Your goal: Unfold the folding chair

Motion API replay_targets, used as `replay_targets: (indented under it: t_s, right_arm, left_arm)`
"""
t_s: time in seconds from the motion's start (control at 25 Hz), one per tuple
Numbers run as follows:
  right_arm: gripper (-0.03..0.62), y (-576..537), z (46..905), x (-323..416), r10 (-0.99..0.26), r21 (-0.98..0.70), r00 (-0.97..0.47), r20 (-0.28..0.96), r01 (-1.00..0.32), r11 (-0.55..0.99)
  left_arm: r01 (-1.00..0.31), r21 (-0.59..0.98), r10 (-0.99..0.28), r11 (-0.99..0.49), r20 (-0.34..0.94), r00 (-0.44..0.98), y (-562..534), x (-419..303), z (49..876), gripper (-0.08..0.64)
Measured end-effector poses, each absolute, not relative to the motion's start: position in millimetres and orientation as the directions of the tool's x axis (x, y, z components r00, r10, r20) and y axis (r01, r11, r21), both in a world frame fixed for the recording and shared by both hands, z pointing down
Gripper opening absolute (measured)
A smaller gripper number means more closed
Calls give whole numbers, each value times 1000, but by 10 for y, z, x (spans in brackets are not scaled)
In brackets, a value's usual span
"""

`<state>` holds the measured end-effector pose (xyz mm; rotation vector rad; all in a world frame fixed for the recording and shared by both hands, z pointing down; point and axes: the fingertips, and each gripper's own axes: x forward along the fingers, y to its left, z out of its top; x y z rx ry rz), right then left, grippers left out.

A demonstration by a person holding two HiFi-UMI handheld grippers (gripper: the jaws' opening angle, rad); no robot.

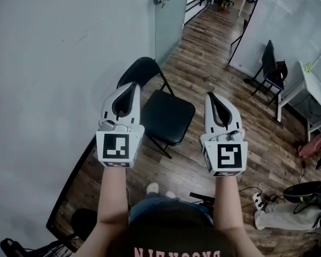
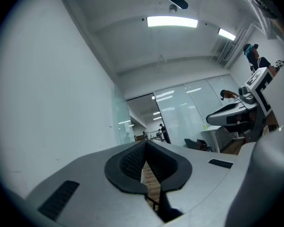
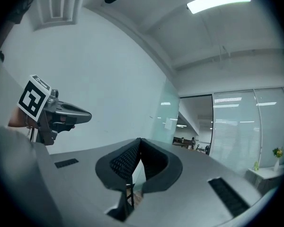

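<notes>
The black folding chair stands opened out on the wood floor beside the white wall, its seat (image 1: 168,115) flat and its backrest (image 1: 142,71) upright. My left gripper (image 1: 129,84) is held up in the air above the chair's left side, shut, with nothing in it. Level with it, my right gripper (image 1: 210,94) hovers over the seat's right edge, also shut and empty. In the left gripper view the black pads (image 2: 132,162) meet at the tip, and the right gripper (image 2: 236,112) shows off to the side. The right gripper view shows its pads (image 3: 125,160) closed together and the left gripper (image 3: 61,111) beside it.
A second dark chair (image 1: 270,63) and a white table (image 1: 310,90) stand at the right. A glass door (image 1: 168,15) is behind the folding chair. Cables and gear (image 1: 305,197) lie on the floor at lower right. A dark panel (image 1: 69,191) leans on the wall at lower left.
</notes>
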<state>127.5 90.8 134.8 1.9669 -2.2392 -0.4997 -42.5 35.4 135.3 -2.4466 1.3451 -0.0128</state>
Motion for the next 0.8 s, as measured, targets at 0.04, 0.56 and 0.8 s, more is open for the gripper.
replay_targets:
  t_s: [0.04,0.56,0.8]
  right_arm:
    - [0,941,1303,1287,-978,333,-151,-145,-938,95]
    - [-2,1087,1192,1415,-971,319,-162,-177,-943,99]
    - [-2,1137,1178,1413,-971,321,-154,-185,-943,88]
  left_arm:
    - [-820,-309,-822,-482,-165,545,385,-410,1336,2]
    - [-837,-308,-810,-452,-252,530,574,-393,1090,2]
    - [-818,-325,-792,-475,-248,558,631,-351,1067,2]
